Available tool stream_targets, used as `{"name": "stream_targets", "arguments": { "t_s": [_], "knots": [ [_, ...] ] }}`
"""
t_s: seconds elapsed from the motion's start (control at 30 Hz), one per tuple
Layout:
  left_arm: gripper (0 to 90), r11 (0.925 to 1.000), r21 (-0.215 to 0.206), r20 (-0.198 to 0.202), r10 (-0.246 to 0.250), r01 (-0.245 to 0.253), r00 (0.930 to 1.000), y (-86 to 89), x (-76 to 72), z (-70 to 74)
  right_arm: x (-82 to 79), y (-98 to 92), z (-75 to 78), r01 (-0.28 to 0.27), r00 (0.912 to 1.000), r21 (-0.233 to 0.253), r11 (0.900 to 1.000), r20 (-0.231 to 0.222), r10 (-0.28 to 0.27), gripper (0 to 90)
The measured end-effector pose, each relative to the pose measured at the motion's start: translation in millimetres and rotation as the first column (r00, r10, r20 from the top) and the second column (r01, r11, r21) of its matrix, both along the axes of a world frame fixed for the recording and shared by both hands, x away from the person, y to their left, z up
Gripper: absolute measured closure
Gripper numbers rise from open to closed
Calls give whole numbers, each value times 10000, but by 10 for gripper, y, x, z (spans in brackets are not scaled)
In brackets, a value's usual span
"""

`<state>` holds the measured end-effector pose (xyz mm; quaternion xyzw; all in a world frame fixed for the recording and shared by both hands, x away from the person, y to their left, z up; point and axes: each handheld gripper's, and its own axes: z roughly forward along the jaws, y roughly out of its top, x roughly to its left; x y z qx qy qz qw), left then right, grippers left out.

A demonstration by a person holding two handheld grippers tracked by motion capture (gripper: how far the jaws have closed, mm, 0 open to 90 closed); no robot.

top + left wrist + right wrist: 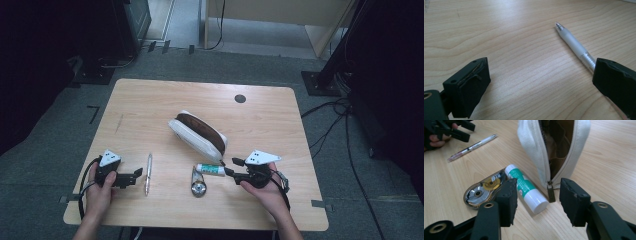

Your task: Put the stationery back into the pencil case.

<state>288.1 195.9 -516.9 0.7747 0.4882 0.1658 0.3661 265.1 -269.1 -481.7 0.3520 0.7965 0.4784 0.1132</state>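
Here, the right gripper (537, 200) is sitting wide open, holding nothing, right by the glue stick (527, 188), which is lying on the table (150, 100) next to the open white pouch (534, 150). The left gripper (540, 82) is also sitting open, with the pen (574, 45) lying beside one jaw.
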Motion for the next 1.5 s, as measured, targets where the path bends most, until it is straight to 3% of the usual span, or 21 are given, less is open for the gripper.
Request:
{"name": "stream_targets", "arguments": {
  "t_s": [0.23, 0.43, 0.63, 0.77, 0.97, 1.17, 1.33, 1.5],
  "knots": [
    [15, 9997, 223, -200, 59, -55, 9998, -16, 24, -7, 3, 49, -34, -543, 9985, -124, 9984, 42, 544, 516],
    [15, 9997, 198, -194, 127, -123, 9997, -17, 15, -8, 34, 64, -57, -1041, 9945, -364, 9939, 48, 1043, 606],
    [15, 9987, 493, -157, 110, -102, 9998, -42, 11, -10, 78, 95, -83, -1021, 9948, -601, 9930, -3, 1023, 637],
    [15, 9995, 272, -190, 135, -129, 9997, -31, 14, -10, 112, 179, -125, -1248, 9921, -955, 9876, -27, 1251, 640],
    [16, 9997, 225, -192, 109, -105, 9998, -29, 14, -10, 165, 253, -195, -1317, 9913, -1066, 9855, -181, 1305, 652],
    [16, 9999, 145, -202, -15, 17, 9998, -27, 13, -9, 197, 272, -231, -1296, 9915, -1240, 9838, -23, 1303, 643],
    [16, 9999, 131, -207, -10, 13, 9998, -26, 13, -9, 175, 309, -259, -1469, 9891, -1687, 9747, -152, 1464, 631],
    [16, 9999, 147, -203, -17, 20, 9998, -26, 13, -9, 124, 351, -245, -1690, 9856, -1842, 9682, -329, 1658, 643]
  ]
}}
